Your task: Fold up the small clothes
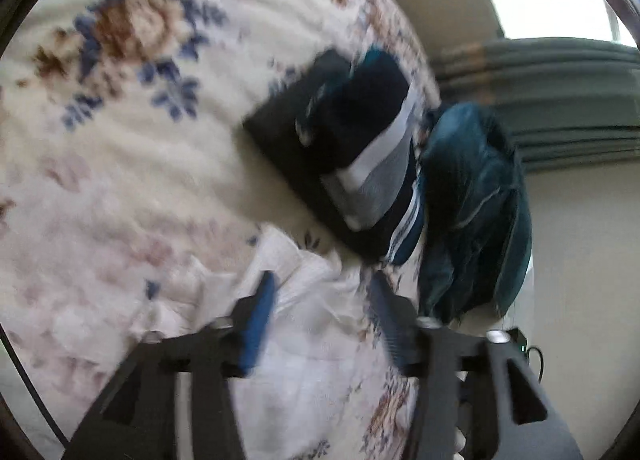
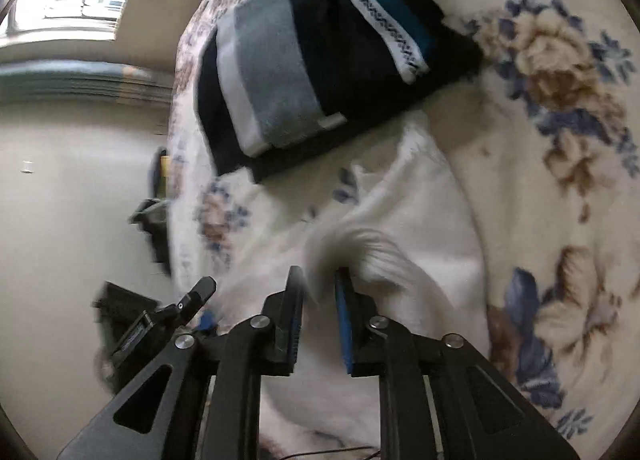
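right wrist view showed the right gripper (image 2: 318,274) part open, its jaws holding nothing, over a soft white garment (image 2: 420,227) near the folded stack (image 2: 320,59). left gripper (image 1: 320,284) was likewise open, holding nothing. the limp, light cloth seemed best pinched at a hem.

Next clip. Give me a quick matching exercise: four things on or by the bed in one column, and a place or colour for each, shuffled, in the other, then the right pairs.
Things
1. white garment
2. folded stack
3. teal garment
4. bedspread

Descriptions
A. dark clothes with a grey and white band on top
B. hanging over the bed's edge
C. cream with blue and brown flowers
D. crumpled just ahead of both grippers' fingers

Pairs: 1-D, 2-A, 3-B, 4-C
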Demonstrator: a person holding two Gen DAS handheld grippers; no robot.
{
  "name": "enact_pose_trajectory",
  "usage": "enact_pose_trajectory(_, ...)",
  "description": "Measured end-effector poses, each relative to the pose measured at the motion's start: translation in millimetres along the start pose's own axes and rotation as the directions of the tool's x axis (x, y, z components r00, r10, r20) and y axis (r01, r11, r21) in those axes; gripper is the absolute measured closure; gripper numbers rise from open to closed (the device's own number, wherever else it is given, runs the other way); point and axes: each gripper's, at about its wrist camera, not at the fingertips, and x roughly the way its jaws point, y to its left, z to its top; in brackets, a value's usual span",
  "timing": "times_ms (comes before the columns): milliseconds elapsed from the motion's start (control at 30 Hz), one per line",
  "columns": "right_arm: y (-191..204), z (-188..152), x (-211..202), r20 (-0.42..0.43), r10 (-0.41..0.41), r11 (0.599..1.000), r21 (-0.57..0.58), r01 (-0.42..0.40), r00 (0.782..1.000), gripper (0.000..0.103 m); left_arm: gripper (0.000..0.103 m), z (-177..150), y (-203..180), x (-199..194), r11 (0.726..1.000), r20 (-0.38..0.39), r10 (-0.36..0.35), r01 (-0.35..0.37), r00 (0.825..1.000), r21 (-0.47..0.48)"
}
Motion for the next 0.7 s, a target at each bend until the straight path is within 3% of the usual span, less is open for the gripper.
enact_pose_trajectory(67, -3, 0, -20, 0.045, 0.007, 0.999, -0.051, -0.004, 0.999, 0.021, 0.045, -8, -3, -10, 0.995, 0.022, 0.06, -0.061, 0.998, 0.081)
enact_pose_trajectory(133, -12, -6, -29, 0.064, -0.055, 0.995, -0.08, 0.06, 0.996, 0.02, 0.045, -15, -10, 4, 0.959, 0.006, 0.19, -0.187, 0.982, 0.211)
enact_pose_trajectory(200, -30, -6, -16, 0.021, -0.144, 0.986, -0.087, 0.145, 0.989, 0.02, 0.045, -19, -15, 28, 0.924, -0.047, 0.265, -0.24, 0.963, 0.299)
enact_pose_trajectory(267, -44, -10, 3, -0.021, -0.189, 0.978, -0.089, 0.187, 0.982, 0.02, 0.045, -25, -16, 58, 0.88, -0.1, 0.363, -0.306, 0.926, 0.364)
enact_pose_trajectory(333, -54, -13, 28, -0.069, -0.198, 0.977, -0.094, 0.191, 0.978, 0.02, 0.049, -27, -20, 85, 0.823, -0.088, 0.441, -0.362, 0.893, 0.438)
enact_pose_trajectory(367, -54, -14, 39, -0.08, -0.192, 0.977, -0.106, 0.183, 0.978, 0.02, 0.057, -27, -21, 92, 0.806, -0.064, 0.447, -0.37, 0.892, 0.462)
enact_pose_trajectory(400, -54, -17, 45, -0.082, -0.19, 0.977, -0.117, 0.18, 0.978, 0.021, 0.088, -26, -23, 94, 0.794, -0.045, 0.452, -0.379, 0.891, 0.475)
enact_pose_trajectory(433, -49, -17, 56, -0.077, -0.205, 0.971, -0.14, 0.193, 0.976, 0.038, 0.088, -24, -25, 94, 0.792, -0.034, 0.45, -0.381, 0.893, 0.477)
enact_pose_trajectory(467, -45, -19, 59, -0.065, -0.233, 0.962, -0.159, 0.22, 0.97, 0.099, 0.088, -21, -27, 89, 0.799, -0.018, 0.424, -0.365, 0.906, 0.478)
enact_pose_trajectory(500, -40, -20, 64, -0.052, -0.281, 0.947, -0.174, 0.269, 0.958, 0.097, 0.088, -21, -30, 83, 0.8, 0.003, 0.403, -0.354, 0.915, 0.484)
enact_pose_trajectory(600, -26, -19, 46, 0.058, -0.299, 0.938, -0.166, 0.304, 0.953, 0.098, 0.088, -17, -33, 72, 0.79, 0.018, 0.39, -0.345, 0.921, 0.507)
enact_pose_trajectory(700, -25, -5, 23, 0.136, -0.31, 0.94, -0.106, 0.325, 0.941, 0.099, 0.088, -4, -23, 80, 0.814, -0.034, 0.396, -0.334, 0.918, 0.476)
